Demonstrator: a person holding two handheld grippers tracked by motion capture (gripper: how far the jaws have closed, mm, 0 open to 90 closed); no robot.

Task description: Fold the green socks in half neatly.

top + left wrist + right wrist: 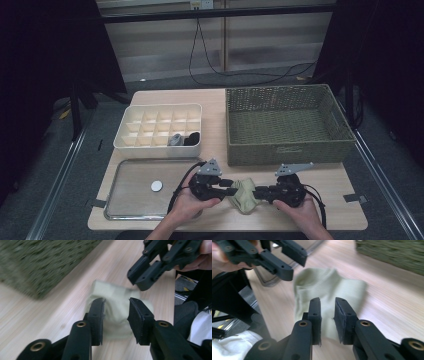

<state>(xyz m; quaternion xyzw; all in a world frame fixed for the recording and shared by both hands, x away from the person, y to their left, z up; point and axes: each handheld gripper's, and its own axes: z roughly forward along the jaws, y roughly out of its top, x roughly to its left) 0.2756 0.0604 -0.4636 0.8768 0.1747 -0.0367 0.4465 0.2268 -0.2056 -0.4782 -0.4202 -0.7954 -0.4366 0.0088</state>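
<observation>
Claws (231, 187) (261, 191) flank soft, crumpled, pale-green sock (243, 194).

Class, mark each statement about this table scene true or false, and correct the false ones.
1. A pale green sock lies on the table between the two claws. True.
2. The woven basket holds the sock. False: the basket looks empty; the sock lies on the table in front of it.
3. A small white disc lies on the metal tray. True.
4. The divided box stands to the right of the basket. False: it stands to its left.
5. The left claw has its jaws around part of the sock. True.
</observation>
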